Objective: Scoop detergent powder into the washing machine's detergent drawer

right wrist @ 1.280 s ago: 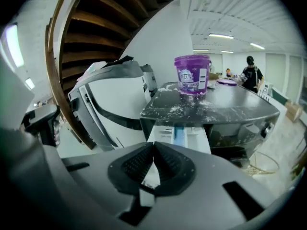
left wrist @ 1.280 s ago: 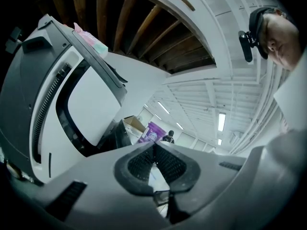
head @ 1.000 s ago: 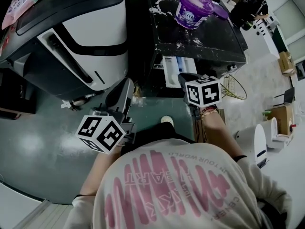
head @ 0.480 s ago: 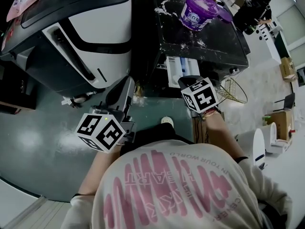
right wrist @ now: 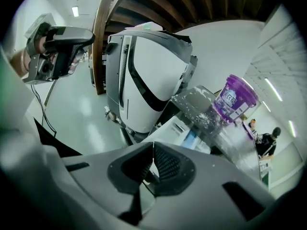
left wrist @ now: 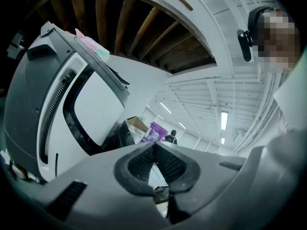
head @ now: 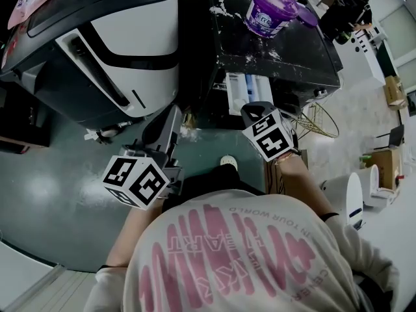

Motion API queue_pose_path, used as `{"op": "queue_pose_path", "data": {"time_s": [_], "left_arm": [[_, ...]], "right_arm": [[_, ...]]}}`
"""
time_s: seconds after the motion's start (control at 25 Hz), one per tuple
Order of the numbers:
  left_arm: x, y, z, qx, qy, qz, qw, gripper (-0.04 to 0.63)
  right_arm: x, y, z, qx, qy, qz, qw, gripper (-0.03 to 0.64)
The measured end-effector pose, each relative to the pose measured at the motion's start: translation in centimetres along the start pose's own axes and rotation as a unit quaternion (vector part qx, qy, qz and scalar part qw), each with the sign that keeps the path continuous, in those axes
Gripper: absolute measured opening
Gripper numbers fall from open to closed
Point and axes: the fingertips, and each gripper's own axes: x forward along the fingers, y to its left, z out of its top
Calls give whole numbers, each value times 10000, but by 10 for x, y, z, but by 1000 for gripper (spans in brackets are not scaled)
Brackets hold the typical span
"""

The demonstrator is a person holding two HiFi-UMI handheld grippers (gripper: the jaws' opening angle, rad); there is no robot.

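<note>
Right tool, jaws closed, hovers over the open white plastic detergent drawer; a misaligned tilt could spill powder.

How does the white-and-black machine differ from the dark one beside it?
The white-and-black machine has curved two-tone panels; the dark machine is flat-topped. The dark machine's top carries spilled white powder and a purple tub, and its drawer is pulled out; the white-and-black machine shows neither. Both stand side by side.

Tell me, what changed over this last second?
The right gripper rolled, tilting its marker cube, and shifted slightly in front of the open detergent drawer, with its jaws shut. The left gripper, also shut, and the purple tub stayed put.
</note>
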Motion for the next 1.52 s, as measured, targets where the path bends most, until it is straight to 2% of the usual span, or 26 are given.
{"op": "queue_pose_path", "data": {"time_s": [0.32, 0.84, 1.32, 1.52], "left_arm": [[2, -3, 0, 31, -26, 24, 10000, 0], [-1, -3, -4, 52, 32, 64, 10000, 0], [-9, -4, -2, 38, 61, 53, 10000, 0], [-18, -1, -7, -2, 136, 145, 9998, 0]], "right_arm": [[-2, 1, 2, -634, -116, -392, 9972, 2], [-3, 2, 5, -1082, -315, -825, 9902, 2], [-5, 5, 6, -1628, -407, -1293, 9773, 2], [-6, 3, 8, -1672, -519, -1532, 9726, 0]]}}
